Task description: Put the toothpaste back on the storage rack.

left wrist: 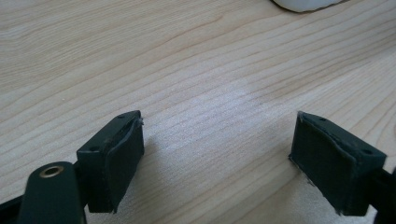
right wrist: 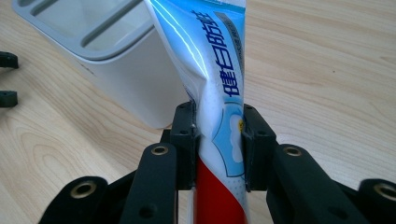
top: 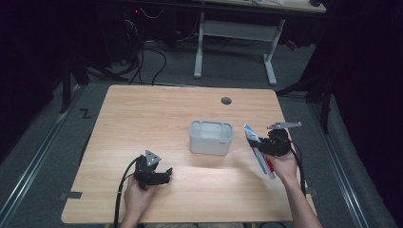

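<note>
A toothpaste tube (top: 259, 151), blue and white with a red lower end, is pinched in my right gripper (top: 264, 145) to the right of the holder. In the right gripper view the tube (right wrist: 219, 88) runs up between the two pads (right wrist: 186, 140), which squeeze it at its middle, and its flat crimped end points toward the holder. The white-grey holder (top: 211, 137), with open compartments on top, stands at the table's middle; its wall (right wrist: 135, 70) is just left of the tube. My left gripper (top: 164, 175) rests low over the wood at front left, open, pads (left wrist: 116, 158) wide apart with bare table between.
The wooden table (top: 142, 118) has a round cable hole (top: 226, 100) at the back. Beyond its far edge stand a white desk frame (top: 237, 47) and loose cables on a grey floor. In the left gripper view the holder's base (left wrist: 308, 4) shows at the top edge.
</note>
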`<state>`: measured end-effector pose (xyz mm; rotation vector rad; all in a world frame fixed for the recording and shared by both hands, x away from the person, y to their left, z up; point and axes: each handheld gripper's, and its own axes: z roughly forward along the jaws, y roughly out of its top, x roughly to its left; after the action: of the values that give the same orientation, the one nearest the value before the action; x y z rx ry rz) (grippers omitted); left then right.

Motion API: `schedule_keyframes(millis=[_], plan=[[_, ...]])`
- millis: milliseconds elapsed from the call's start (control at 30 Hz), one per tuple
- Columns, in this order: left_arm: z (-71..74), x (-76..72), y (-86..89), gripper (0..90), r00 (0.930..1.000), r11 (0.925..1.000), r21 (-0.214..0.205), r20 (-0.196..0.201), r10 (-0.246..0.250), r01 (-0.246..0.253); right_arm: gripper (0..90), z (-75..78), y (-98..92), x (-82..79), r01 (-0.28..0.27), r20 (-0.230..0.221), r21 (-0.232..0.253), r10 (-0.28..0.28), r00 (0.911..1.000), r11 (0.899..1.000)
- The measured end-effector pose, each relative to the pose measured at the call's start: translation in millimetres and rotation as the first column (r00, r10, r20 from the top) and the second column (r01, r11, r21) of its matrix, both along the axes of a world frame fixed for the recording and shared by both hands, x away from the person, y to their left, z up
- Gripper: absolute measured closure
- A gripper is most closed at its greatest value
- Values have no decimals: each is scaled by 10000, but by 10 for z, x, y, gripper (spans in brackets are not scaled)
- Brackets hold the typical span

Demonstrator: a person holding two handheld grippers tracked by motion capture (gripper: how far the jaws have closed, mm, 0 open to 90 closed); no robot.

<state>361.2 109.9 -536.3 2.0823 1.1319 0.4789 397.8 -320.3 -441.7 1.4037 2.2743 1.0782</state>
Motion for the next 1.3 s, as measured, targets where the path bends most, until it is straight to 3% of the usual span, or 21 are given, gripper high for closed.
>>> schedule_keyframes(millis=[833, 1300], plan=[[0, -1, -1, 176, 10000, 10000, 2, 6, 2, -2, 713, 229, 240, -54, -1028, 447, 281, 1015, 9938, 9943], [0, -2, -2, 176, 10000, 10000, 8, -2, -30, 30, 712, 499, 456, -15, -1710, 1145, 563, 1638, 9798, 9837]])
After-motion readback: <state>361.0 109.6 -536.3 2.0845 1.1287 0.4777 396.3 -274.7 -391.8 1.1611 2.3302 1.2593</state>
